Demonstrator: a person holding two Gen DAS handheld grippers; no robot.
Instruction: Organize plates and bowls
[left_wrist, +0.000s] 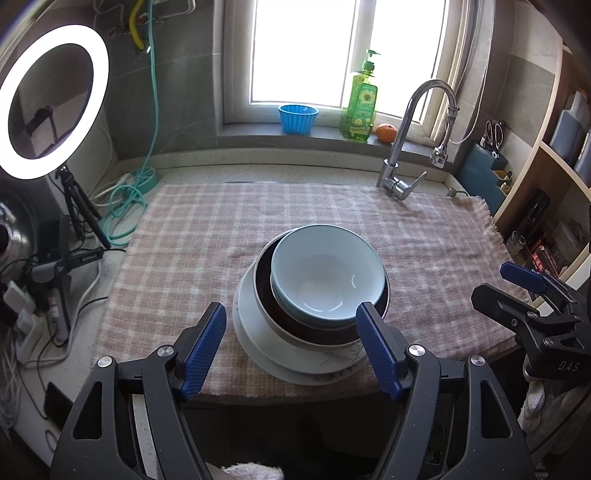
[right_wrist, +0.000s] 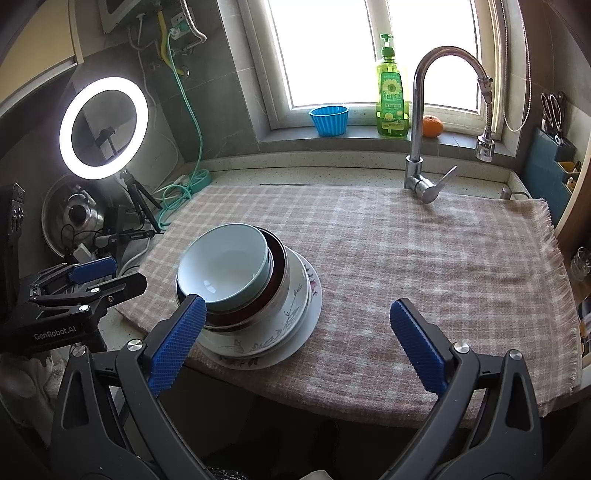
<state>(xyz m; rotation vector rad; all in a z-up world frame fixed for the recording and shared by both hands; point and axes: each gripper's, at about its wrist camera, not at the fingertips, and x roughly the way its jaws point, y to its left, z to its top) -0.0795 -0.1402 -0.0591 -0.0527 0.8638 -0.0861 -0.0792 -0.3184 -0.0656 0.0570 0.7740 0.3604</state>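
A stack of dishes stands on the checked cloth (left_wrist: 207, 236) near its front edge: a pale blue bowl (left_wrist: 325, 273) on top, a dark brown bowl (left_wrist: 280, 317) under it, a floral plate (left_wrist: 332, 356) and a white plate (left_wrist: 258, 343) at the bottom. In the right wrist view the stack is at the left: blue bowl (right_wrist: 225, 266), brown bowl (right_wrist: 277, 273), floral plate (right_wrist: 291, 317), cloth (right_wrist: 424, 258). My left gripper (left_wrist: 291, 314) is open, just in front of the stack. My right gripper (right_wrist: 295, 306) is open to the stack's right, and also shows in the left wrist view (left_wrist: 502, 280).
A chrome tap (left_wrist: 413, 136) stands behind the cloth at the right. The windowsill holds a blue cup (left_wrist: 298, 118), a green soap bottle (left_wrist: 360, 107) and an orange (left_wrist: 386, 132). A ring light (left_wrist: 51, 99), cables and a pan lid stand at the left. Shelves are at the right.
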